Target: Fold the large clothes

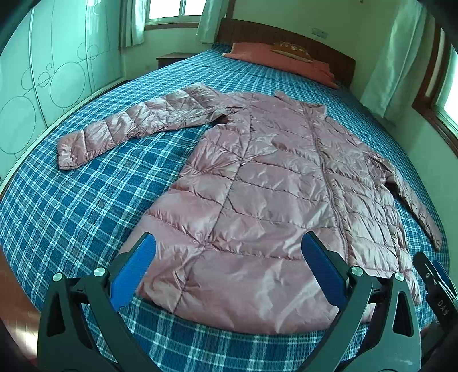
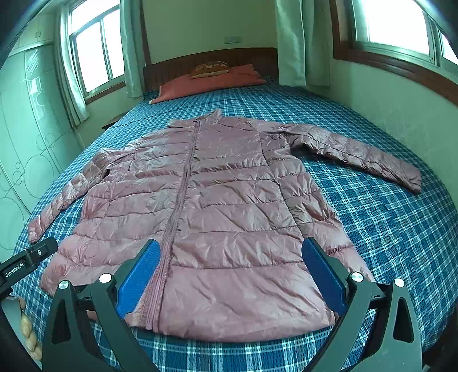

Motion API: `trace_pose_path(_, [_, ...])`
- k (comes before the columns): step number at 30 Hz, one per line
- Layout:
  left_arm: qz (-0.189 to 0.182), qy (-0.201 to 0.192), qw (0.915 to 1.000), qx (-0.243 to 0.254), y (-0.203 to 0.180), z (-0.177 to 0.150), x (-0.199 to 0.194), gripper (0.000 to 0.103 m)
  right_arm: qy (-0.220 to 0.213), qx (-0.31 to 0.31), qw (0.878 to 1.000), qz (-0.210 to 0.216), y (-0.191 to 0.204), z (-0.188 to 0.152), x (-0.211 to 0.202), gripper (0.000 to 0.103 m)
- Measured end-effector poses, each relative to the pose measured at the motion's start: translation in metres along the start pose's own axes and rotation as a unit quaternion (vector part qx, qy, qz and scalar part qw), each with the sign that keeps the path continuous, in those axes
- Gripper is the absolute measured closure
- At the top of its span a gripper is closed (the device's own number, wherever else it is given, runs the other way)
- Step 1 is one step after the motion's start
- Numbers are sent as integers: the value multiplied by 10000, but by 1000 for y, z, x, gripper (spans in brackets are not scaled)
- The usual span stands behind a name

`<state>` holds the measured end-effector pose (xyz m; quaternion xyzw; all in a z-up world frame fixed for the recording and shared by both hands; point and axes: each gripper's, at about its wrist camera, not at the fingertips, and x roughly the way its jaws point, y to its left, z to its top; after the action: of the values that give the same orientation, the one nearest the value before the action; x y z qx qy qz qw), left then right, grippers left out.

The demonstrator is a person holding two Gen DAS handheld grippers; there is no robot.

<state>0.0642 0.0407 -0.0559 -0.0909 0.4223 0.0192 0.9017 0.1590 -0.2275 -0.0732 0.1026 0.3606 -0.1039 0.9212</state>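
A shiny pink quilted jacket [image 1: 272, 183] [image 2: 217, 206] lies flat, front up and zipped, on the blue plaid bed [image 1: 86, 200] [image 2: 386, 229]. Its collar points to the headboard and both sleeves are spread out to the sides. My left gripper [image 1: 229, 243] hovers open just above the hem's left half, nothing between its blue pads [image 1: 134, 271]. My right gripper [image 2: 232, 249] is open too, above the hem near the zip, with nothing held. The right gripper's tip [image 1: 435, 274] shows at the left view's right edge; the left gripper's tip [image 2: 31, 257] shows at the right view's left edge.
An orange-red pillow [image 1: 280, 57] [image 2: 211, 83] with a small patterned cushion [image 2: 210, 69] lies at the headboard [image 1: 286, 34]. A wardrobe with circle patterns [image 1: 43, 85] runs along the left. Curtained windows [image 2: 395, 25] and a wall flank the right. A person's fingers [image 2: 28, 334] show lower left.
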Motion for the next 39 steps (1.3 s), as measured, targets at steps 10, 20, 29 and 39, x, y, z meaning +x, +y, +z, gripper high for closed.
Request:
trace_pose_path(10, [294,212,9886,-1459,97,39,70,32,80,1396,9902,-43,-115,28,51,19])
trace_pose_path(20, [693,92,9581,-2779,178,40,106,37,-357,3326,9419,301,-254,41,77,35])
trace_pose_path(29, [219,-687,9323,-3544,198,22,95,30,-1080,4769,8721,199,-360,34,97,34])
trace_pose_path(39, [1534,-707,9450,-2800,174,28,89,30,-1761,5034,8459,-90,-398,43,98,34])
